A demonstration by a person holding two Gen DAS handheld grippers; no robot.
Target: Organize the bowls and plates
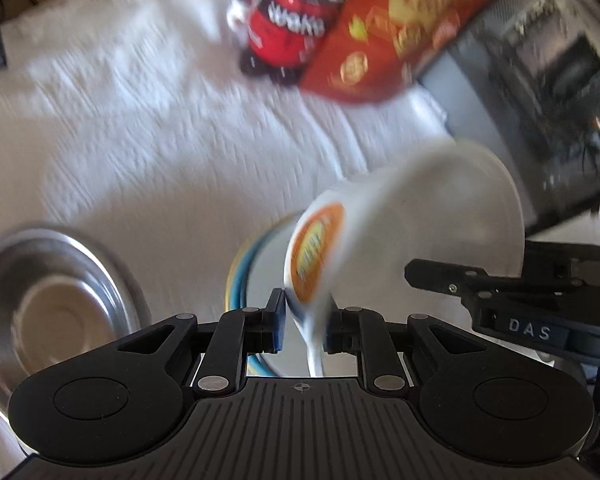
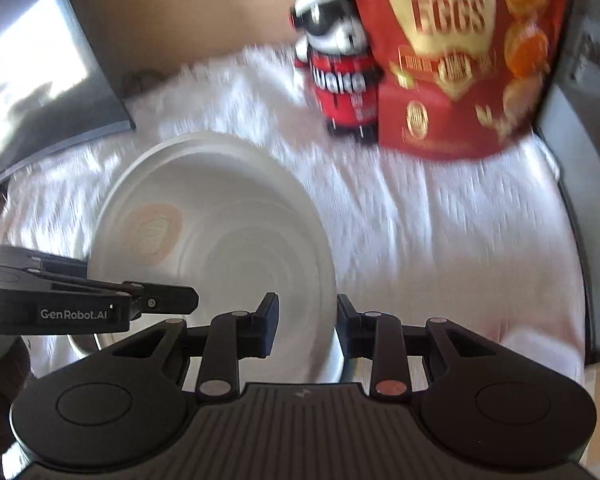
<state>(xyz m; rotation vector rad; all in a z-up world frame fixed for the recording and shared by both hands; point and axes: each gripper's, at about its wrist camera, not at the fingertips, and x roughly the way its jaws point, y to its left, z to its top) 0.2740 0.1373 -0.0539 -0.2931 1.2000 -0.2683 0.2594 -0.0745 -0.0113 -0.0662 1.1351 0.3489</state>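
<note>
A white bowl (image 1: 420,220) with an orange logo hangs tilted above the white cloth, held from two sides. My left gripper (image 1: 304,312) is shut on its rim, which shows as a thin edge between the blue pads. In the right wrist view the bowl (image 2: 220,220) shows its inside; my right gripper (image 2: 308,316) is shut on its right rim, and the left gripper (image 2: 192,300) grips the left edge. The right gripper (image 1: 420,276) appears behind the bowl in the left wrist view. Below the bowl sits a dish with blue and yellow rims (image 1: 240,280). A steel bowl (image 1: 60,300) stands at the left.
A red egg box (image 2: 460,60) and a panda-shaped red can (image 2: 340,80) stand at the back of the white shaggy cloth (image 1: 120,120). A dark appliance (image 1: 540,100) borders the right side. A dark panel (image 2: 40,80) lies at the back left.
</note>
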